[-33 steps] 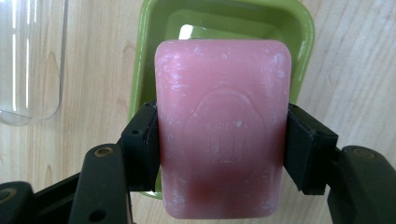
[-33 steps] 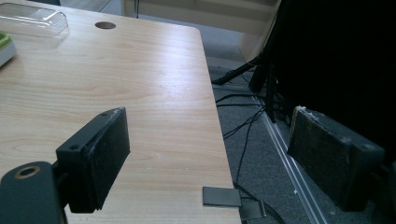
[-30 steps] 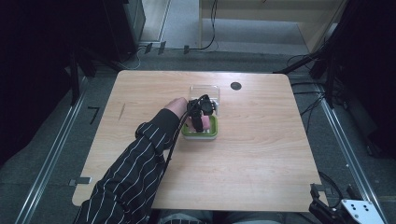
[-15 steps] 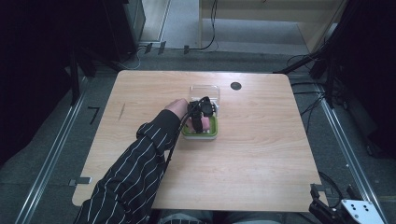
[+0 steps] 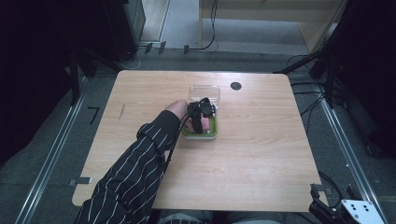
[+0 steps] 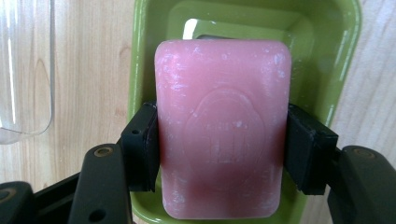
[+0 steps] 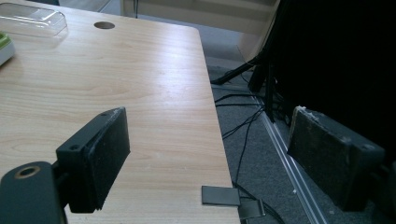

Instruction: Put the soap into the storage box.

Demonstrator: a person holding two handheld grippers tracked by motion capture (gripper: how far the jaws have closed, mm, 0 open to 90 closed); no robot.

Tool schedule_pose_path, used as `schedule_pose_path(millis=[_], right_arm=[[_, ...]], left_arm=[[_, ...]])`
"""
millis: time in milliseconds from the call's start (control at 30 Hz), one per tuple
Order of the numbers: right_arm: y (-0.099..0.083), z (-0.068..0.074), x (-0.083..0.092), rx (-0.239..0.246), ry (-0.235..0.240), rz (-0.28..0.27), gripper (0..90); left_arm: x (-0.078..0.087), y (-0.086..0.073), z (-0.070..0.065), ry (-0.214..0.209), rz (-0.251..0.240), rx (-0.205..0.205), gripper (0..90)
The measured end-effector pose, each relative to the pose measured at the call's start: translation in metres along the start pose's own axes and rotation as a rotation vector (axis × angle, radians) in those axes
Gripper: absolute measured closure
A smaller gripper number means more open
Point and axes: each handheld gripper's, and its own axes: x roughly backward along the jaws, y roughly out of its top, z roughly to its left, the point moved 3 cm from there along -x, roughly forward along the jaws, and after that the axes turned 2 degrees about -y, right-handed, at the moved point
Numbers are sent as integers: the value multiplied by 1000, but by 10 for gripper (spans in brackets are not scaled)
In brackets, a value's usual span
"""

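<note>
Your left gripper (image 6: 219,154) is clamped on the pink soap (image 6: 222,126), whose near end is cut off (a stamped mark on it is unreadable). It sits over the green dish (image 6: 345,51) near the desk's (image 5: 261,154) far edge, beside the clear lid (image 5: 204,91). Your striped sleeve (image 5: 135,172) reaches forward. Your right gripper (image 7: 210,154) hangs wide apart off the right edge.

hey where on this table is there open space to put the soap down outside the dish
Bare wood lies right of the green plastic soap dish, out to the light wooden table's edge, and along the near side. The crowded spot is mid-table: the left gripper clamps the pink soap bar over the dish, with the clear plastic lid just behind.
</note>
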Motion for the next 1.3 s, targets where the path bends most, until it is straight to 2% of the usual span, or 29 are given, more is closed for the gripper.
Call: schedule_pose_path(millis=[567,1000,1133,1300], right_arm=[[0,0,-1,1,2,0,137],[2,3,-4,3,13,-4,137],[3,4,-4,6,17,-4,137],[3,5,-6,12,23,-5,137]], left_arm=[[-5,-4,4,-9,-12,23,386],[-6,-9,6,-26,-60,38,379],[-6,-9,7,-33,-60,37,379],[-6,-11,7,-45,-69,61,375]])
